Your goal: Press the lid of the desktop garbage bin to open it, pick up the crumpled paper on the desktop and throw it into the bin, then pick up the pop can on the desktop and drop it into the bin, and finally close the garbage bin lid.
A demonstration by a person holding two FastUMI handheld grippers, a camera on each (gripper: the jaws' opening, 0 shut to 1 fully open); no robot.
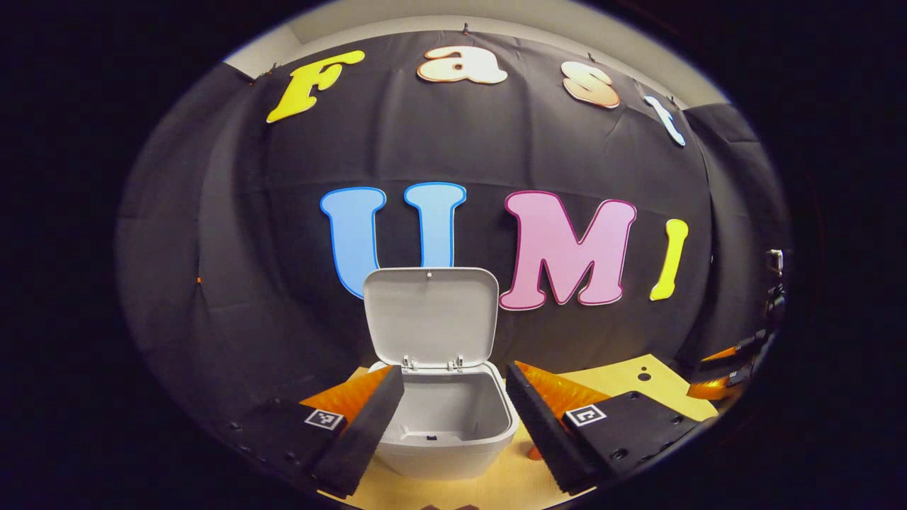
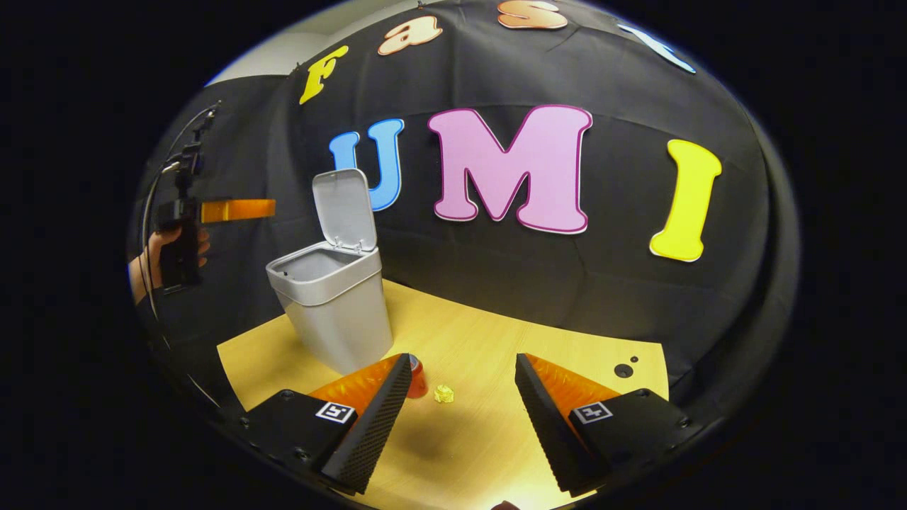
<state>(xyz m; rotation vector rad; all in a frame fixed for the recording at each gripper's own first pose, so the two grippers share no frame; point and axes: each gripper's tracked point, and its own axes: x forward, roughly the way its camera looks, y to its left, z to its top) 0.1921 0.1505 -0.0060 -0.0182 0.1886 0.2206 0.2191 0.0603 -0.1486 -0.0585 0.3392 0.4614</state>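
bin on desk, lid up, inside bare. left gripper spread, empty, fingers either side of bin mouth, above it. right gripper spread, empty, over desk. crumpled paper and pop can just in front of bin, can half hidden by finger.

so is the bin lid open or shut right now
Open. The lid stands upright on its rear hinges above the garbage bin, whose inside shows bare in the left gripper view.

Pop can partly hidden behind right gripper finger.
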